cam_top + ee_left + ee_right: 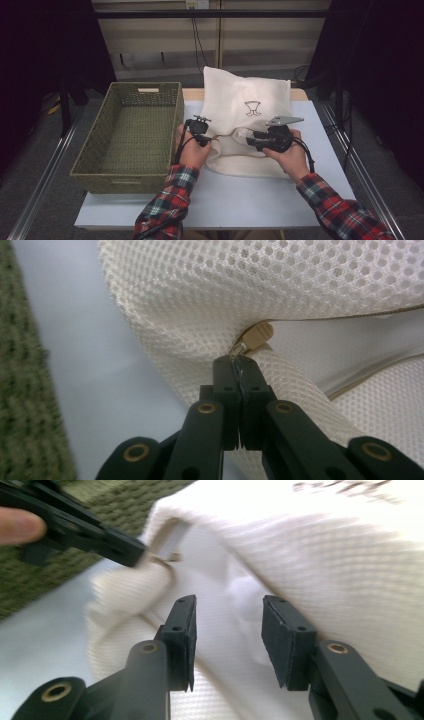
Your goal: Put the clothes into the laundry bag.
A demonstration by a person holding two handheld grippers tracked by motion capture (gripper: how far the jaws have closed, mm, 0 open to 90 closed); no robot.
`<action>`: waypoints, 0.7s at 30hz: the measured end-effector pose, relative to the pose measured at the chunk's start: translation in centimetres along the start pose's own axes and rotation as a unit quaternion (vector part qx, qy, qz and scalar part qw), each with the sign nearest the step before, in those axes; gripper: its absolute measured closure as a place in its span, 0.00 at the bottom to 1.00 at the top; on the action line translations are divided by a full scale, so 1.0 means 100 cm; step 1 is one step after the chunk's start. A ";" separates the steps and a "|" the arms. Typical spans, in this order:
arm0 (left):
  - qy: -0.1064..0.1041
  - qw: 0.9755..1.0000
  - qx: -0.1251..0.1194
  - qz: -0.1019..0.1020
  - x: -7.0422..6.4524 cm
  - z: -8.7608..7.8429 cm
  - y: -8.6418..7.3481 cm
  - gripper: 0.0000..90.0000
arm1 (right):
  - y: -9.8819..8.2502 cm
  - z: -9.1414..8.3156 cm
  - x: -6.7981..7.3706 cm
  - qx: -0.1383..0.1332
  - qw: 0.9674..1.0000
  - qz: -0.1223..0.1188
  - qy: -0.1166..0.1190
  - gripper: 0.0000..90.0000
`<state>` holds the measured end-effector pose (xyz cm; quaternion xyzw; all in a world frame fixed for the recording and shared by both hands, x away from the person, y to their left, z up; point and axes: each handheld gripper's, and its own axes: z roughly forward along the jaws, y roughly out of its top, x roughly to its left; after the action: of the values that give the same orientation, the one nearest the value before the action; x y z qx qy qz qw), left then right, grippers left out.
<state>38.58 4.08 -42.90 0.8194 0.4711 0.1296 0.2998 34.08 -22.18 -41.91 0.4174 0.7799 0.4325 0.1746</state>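
cream mesh bag (pixel 246 107) lies on the pale table (pixel 235 200), its zipper partly open so a gap shows along the near side; what is inside cannot be told. left gripper (pixel 239 371) has its jaws pressed together on the metal zipper pull (pixel 239 351), just below the tan zipper tab (pixel 259 335). right gripper (pixel 227 625) hovers over the bag's opening with jaws apart, gripping nothing. green woven basket (pixel 131 135) sits just beside the bag on the left, nothing visible in it.
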 end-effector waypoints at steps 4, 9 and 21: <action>0.011 1.000 0.008 -0.001 0.005 -0.007 0.001 1.00 | 0.000 -0.004 -0.007 -0.005 0.999 -0.022 -0.038 0.58; 0.024 1.000 0.009 -0.011 0.012 -0.014 0.001 1.00 | -0.003 0.001 -0.015 0.004 0.998 -0.039 -0.046 0.57; 0.028 0.999 0.004 -0.028 0.023 -0.022 -0.001 1.00 | -0.014 0.032 -0.021 0.060 0.988 -0.118 -0.079 0.97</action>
<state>38.57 6.87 -41.37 0.8032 0.5021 0.1421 0.2873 36.63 -22.54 -44.99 0.3652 0.8321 0.3265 0.2603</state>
